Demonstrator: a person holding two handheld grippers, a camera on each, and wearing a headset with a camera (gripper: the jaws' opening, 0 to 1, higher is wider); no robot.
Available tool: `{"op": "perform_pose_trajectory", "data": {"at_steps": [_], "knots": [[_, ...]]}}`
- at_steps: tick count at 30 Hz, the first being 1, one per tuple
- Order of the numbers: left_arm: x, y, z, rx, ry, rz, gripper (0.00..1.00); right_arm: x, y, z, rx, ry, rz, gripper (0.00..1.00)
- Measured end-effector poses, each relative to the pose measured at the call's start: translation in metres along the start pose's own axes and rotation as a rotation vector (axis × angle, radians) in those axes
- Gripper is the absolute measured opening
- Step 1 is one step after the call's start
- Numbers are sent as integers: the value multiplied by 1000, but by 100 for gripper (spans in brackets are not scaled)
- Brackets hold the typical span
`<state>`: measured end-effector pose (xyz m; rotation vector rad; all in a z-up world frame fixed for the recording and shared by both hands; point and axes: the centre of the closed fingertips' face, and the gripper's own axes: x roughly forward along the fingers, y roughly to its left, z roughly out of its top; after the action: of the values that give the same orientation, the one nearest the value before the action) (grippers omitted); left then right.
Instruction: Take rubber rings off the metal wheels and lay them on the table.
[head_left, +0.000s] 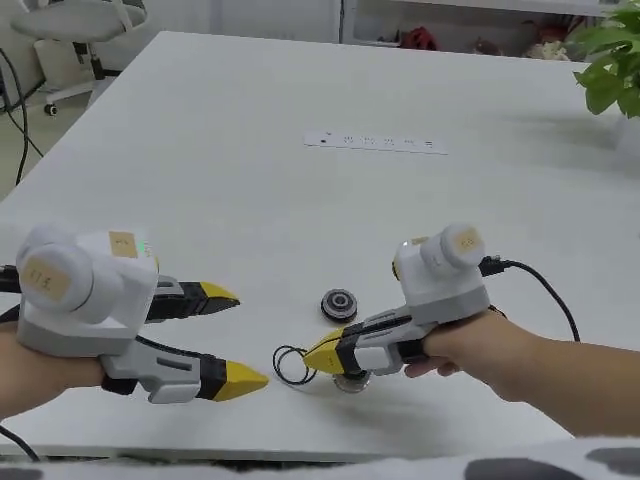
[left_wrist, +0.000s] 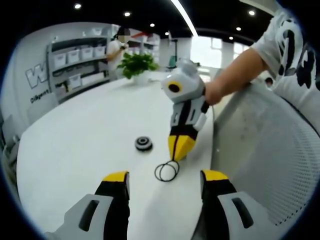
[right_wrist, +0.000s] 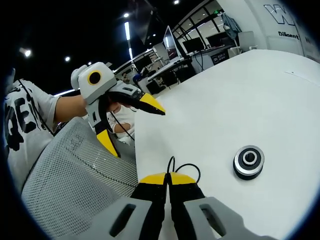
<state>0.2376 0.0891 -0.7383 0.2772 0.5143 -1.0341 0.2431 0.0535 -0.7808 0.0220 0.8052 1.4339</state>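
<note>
Right now the right gripper has its fingers pressed together on the near edge of a black rubber ring. The rest of the loop sticks out just past the tips & lies on the white bench. Further out from those tips, off to the right in the right gripper view, a metal wheel lies flat on the bench, dark & silver, apart from the ring. In the head view a silvery round bit shows just under the same fingers; can't tell what it is. The left gripper hovers w/ fingers spread wide, nothing between them, the ring lying just ahead of the gap. Well beyond both, a white power strip lies across the bench & a green plant stands at the far corner.
</note>
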Motion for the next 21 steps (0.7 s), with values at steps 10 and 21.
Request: {"op": "perform_pose_trajectory", "data": {"at_steps": [10, 21], "knots": [[-1, -1, -1, -4, 2, 1, 58, 0, -6, 0, 5, -10, -29, 0], [-1, -3, -5, -9, 10, -4, 58, -1, -13, -3, -13, -4, -66, 2]]}}
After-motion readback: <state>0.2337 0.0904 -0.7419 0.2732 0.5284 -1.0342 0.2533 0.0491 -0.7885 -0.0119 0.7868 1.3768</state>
